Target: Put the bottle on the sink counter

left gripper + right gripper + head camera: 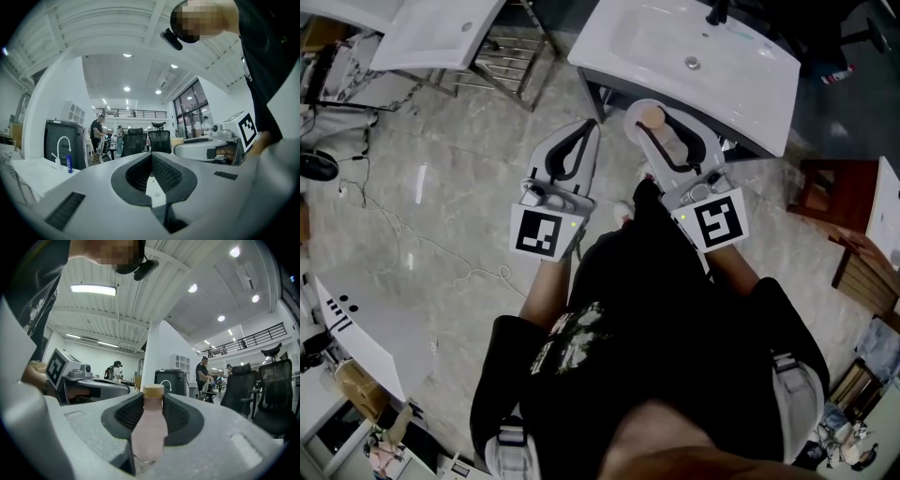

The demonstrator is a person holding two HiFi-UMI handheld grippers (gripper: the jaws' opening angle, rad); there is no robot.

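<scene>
Pale marble-patterned flooring [441,169] spread beneath the person, with the white sink counter [759,94] just ahead. Nearest in, the right gripper [667,141] pinched a pink bottle [654,122] with a tan cap, upright between its pads, close to the counter's front edge. The left gripper [570,155] sat beside it, jaws pressed together on nothing. To finish well, the bottle probably needed carrying over a flat stretch of rim beside the basin and lowering until its base sat flush. Only then should the grip ease, lest it tip into the bowl.
</scene>
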